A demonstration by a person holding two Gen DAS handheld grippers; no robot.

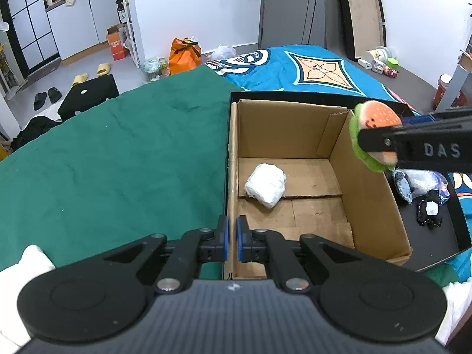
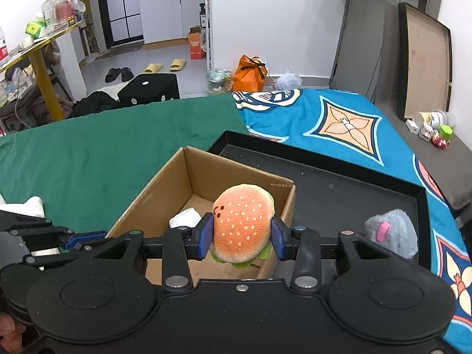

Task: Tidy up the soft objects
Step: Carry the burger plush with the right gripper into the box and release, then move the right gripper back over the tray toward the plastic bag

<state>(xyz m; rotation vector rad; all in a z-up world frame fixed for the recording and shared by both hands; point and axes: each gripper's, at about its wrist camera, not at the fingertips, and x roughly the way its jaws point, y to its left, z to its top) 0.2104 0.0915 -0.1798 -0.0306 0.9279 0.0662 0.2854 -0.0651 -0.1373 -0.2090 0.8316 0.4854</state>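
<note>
One white bundle [image 1: 265,185] already lies in the cardboard box [image 1: 368,183]. Right tool [image 2: 242,234] clamps the burger plush [image 2: 243,221] above the box's right wall; left tool [image 1: 232,237] nearly closed, empty. Grey plush [image 2: 392,233] waits on the black tray [image 2: 339,200].

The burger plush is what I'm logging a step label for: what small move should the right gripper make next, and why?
Probably carry it a little further over the cardboard box and open. The right gripper grips the burger plush at the box's rim, not yet inside, where a white bundle already lies. The left gripper, near-closed and empty, is at the box's other wall.
</note>
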